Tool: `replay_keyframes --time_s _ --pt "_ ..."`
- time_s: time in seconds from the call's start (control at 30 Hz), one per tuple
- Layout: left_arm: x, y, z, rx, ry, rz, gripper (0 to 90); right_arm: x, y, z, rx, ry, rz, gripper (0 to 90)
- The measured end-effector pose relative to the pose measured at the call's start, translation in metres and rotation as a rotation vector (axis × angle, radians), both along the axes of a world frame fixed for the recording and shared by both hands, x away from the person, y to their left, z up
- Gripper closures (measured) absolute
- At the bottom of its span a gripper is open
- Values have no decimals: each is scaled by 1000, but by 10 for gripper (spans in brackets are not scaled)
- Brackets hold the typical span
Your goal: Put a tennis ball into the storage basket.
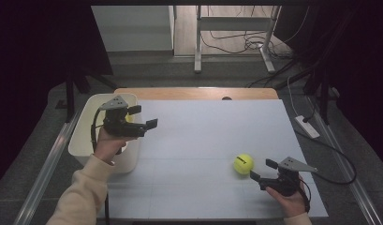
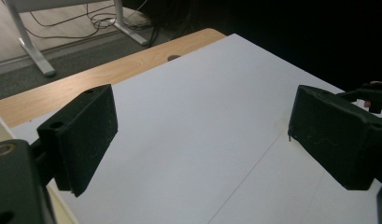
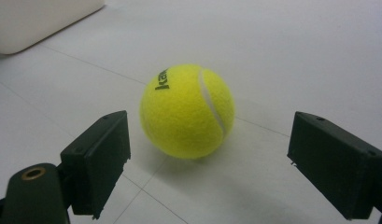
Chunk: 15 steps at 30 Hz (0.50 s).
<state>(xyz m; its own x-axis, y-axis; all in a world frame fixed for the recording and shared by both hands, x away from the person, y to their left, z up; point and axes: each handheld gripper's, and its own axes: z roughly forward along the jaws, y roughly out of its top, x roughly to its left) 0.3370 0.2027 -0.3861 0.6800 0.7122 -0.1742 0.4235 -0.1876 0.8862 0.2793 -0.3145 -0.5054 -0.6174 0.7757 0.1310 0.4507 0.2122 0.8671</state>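
While the tennis ball (image 1: 244, 164) sits just ahead of the right gripper (image 1: 263, 170), jaws wide, the left gripper (image 1: 143, 117), wide and empty, hangs over the bin's (image 1: 81, 136) rim, bare table (image 1: 203, 136) between.

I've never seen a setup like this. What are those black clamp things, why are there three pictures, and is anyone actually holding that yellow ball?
There is no machine here: a person holds a hand-operated clamp, called a gripper, in each hand. The high view looks down on the white table from above the person. There the left gripper is held above the table beside a white bin, and the right gripper is near the front right corner.

The other two pictures come from small cameras riding on the grippers, looking out between their two black jaws. In the left gripper view the jaws stand apart with bare table between them. In the right gripper view the jaws are open too, pointed at a yellow tennis ball that rests on the table just ahead of them. Nothing is held: the ball lies free.
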Motion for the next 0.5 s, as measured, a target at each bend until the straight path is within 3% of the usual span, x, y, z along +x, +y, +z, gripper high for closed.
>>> replay_keyframes --time_s 0.5 --pt "0 -24 -6 -9 20 -54 91 0 1 0 -5 -1 5 130"
